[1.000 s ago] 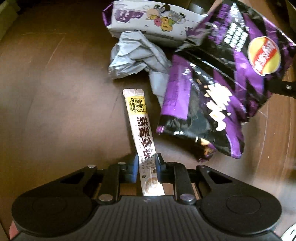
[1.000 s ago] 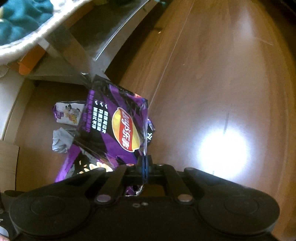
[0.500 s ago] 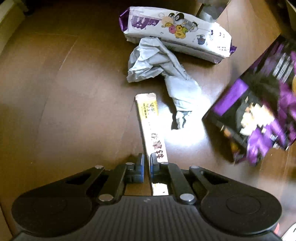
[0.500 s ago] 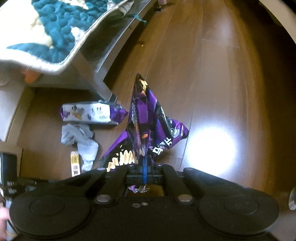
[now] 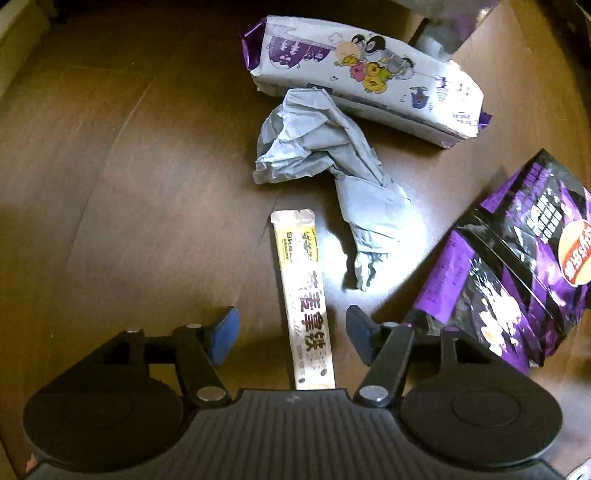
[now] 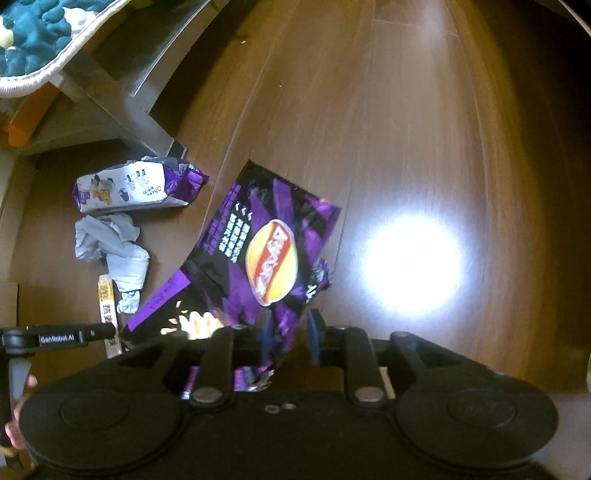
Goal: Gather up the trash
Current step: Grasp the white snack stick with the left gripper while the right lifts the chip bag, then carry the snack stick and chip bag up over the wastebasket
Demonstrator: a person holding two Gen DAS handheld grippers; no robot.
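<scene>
Four pieces of trash lie close together on the dark wooden floor (image 5: 110,192): one purple chip bag (image 6: 266,258), one white-and-purple cartoon-printed packet (image 5: 365,77), one crumpled grey paper wad (image 5: 325,147) and one narrow yellow-and-white sachet stick (image 5: 304,306).

The left tongs (image 5: 291,334) point straight down over the sachet stick. Their jaws are opening, and the two blue pads (image 5: 223,332) stand clear of the stick on either side, so it lies free on the floor between them. The paper wad lies just beyond the stick's far end and touches the cartoon packet behind it.

The right tongs (image 6: 288,334) are also opening. The chip bag's lower corner sits between the two blue pads, near the left one and apart from the right, and the bag is no longer pinched. The bag lies to the right of the stick and the paper wad.

One metal furniture leg (image 6: 122,99) stands beyond the cartoon packet, and one teal quilted cloth (image 6: 40,33) hangs above it.
</scene>
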